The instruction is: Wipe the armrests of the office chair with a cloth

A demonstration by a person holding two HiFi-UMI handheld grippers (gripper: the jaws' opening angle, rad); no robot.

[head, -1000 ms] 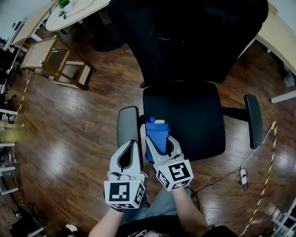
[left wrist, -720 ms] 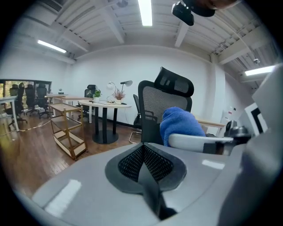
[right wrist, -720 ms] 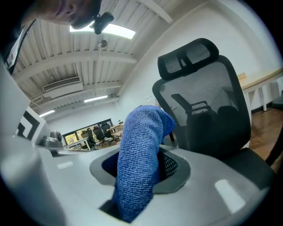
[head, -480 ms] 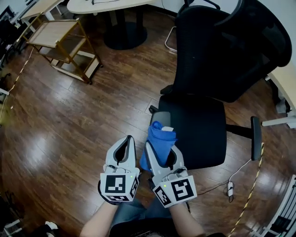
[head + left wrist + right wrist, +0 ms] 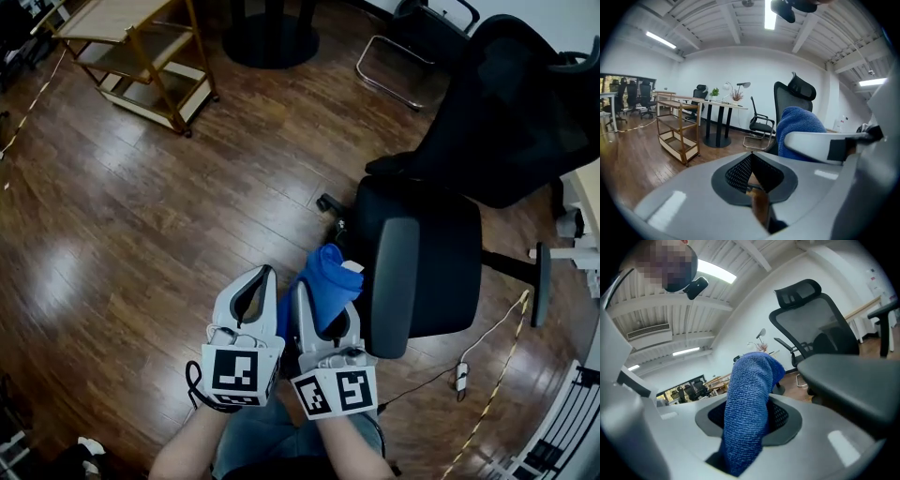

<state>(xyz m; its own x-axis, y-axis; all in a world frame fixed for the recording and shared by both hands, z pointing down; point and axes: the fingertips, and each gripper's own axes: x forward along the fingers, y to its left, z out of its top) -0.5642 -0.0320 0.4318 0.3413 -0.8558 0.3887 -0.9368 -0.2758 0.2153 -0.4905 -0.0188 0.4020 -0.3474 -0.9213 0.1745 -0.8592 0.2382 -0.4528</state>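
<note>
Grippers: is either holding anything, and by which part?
The right gripper pinches the blue cloth partway along its bunched length; one end sticks out past the jaws. The left gripper, shut, holds nothing.

The cloth (image 5: 325, 279) in your right claw (image 5: 326, 292) is blue terry, rough and looped. The claw's shell is smooth grey plastic with a slight shine. The armrest (image 5: 392, 281) pad looks dark and matt. The chair back (image 5: 525, 112) is black mesh. The floor (image 5: 122, 216) is glossy brown wood.
</note>
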